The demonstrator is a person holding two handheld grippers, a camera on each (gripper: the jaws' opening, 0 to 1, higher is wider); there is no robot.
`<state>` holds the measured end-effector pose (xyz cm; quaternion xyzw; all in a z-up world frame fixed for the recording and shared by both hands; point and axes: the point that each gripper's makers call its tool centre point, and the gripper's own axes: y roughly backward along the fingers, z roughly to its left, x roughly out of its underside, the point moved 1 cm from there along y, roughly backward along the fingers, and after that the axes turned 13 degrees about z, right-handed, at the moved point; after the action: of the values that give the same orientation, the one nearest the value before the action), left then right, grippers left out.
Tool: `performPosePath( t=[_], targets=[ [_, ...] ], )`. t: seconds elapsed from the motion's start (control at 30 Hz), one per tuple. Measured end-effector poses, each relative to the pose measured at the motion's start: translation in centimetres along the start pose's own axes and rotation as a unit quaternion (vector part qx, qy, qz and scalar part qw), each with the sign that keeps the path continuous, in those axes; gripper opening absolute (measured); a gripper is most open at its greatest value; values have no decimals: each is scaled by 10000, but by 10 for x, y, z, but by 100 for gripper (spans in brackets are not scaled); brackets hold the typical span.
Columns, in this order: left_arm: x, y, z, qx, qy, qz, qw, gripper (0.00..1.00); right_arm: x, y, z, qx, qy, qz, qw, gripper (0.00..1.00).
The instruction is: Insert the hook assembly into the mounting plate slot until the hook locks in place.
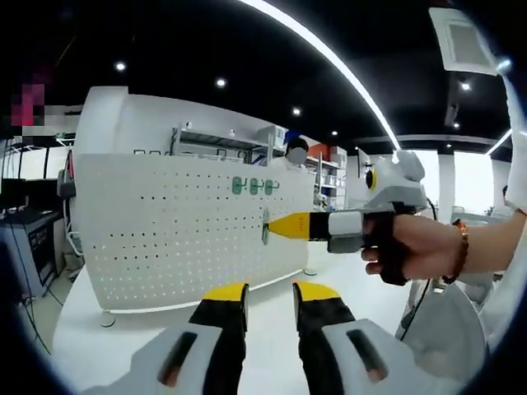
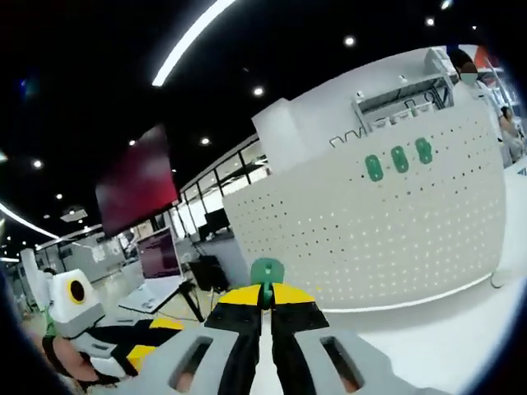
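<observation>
In the left gripper view, the pegboard (image 1: 177, 230) fills the centre-left, three green hooks (image 1: 252, 186) at its top. The left gripper (image 1: 269, 298) at bottom centre gapes empty. The right gripper (image 1: 284, 225), from the right, is clamped on a hook (image 2: 267, 272), its tip meeting the board.

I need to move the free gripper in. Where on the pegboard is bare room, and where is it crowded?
Bare: the pegboard left of and below the three green hooks. Crowded: its right edge, where the right gripper presses a green hook against the board.
</observation>
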<state>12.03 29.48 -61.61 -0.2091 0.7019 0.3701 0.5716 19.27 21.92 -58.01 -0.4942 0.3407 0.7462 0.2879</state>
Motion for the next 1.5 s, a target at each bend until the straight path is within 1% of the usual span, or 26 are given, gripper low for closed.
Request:
performPosePath(
  t=[0.13, 0.27, 0.3, 0.4, 0.43, 0.53, 0.63, 0.77, 0.83, 1.0, 1.13, 1.23, 1.27, 1.33, 1.43, 1.5],
  targets=[
    [8, 5, 2, -56, -22, 130, 9999, 29, -15, -4, -12, 178, 74, -107, 9998, 1],
    [14, 10, -1, -28, -66, 242, 9997, 32, -27, -9, -22, 361, 198, -156, 9990, 1],
    [14, 11, -1, -39, -90, 260, 9996, 33, -30, -11, -25, 442, 289, -155, 9985, 1],
    [17, 12, -2, -21, -45, 291, 9996, 35, -36, -15, -32, 549, 264, -192, 9980, 2],
    [18, 12, -3, -19, -39, 318, 9995, 36, -39, -17, -35, 623, 354, -202, 9972, 2],
    [17, 12, -4, 3, -46, 366, 9993, 40, -43, -20, -39, 716, 412, -191, 9964, 2],
    [13, 13, -4, 9, -104, 350, 9993, 44, -50, -25, -45, 875, 628, -189, 9940, 2],
    [14, 11, -2, -34, -331, 462, 9984, 44, -61, -29, -55, 1150, 810, -252, 9897, 2],
    [13, 11, 0, -28, -302, 442, 9986, 46, -66, -32, -57, 1259, 956, -302, 9870, 2],
    [11, 15, 7, -81, -264, 410, 9988, 48, -73, -44, -63, 1458, 1104, -323, 9826, 2],
    [11, 17, 10, -120, -271, 395, 9988, 52, -81, -50, -67, 1535, 1060, -399, 9816, 2],
    [13, 18, 9, -105, -302, 409, 9987, 50, -89, -54, -69, 1620, 1086, -445, 9798, 2],
    [13, 18, 9, -110, -293, 398, 9987, 51, -91, -55, -70, 1637, 1087, -467, 9794, 2],
    [13, 19, 9, -131, -287, 379, 9988, 53, -96, -56, -72, 1747, 1208, -522, 9758, 2],
    [13, 20, 8, -117, -288, 366, 9988, 52, -101, -61, -78, 1782, 1224, -545, 9748, 2],
    [12, 21, 7, -107, -289, 361, 9989, 54, -103, -62, -82, 1853, 1206, -550, 9737, 2]
  ],
)
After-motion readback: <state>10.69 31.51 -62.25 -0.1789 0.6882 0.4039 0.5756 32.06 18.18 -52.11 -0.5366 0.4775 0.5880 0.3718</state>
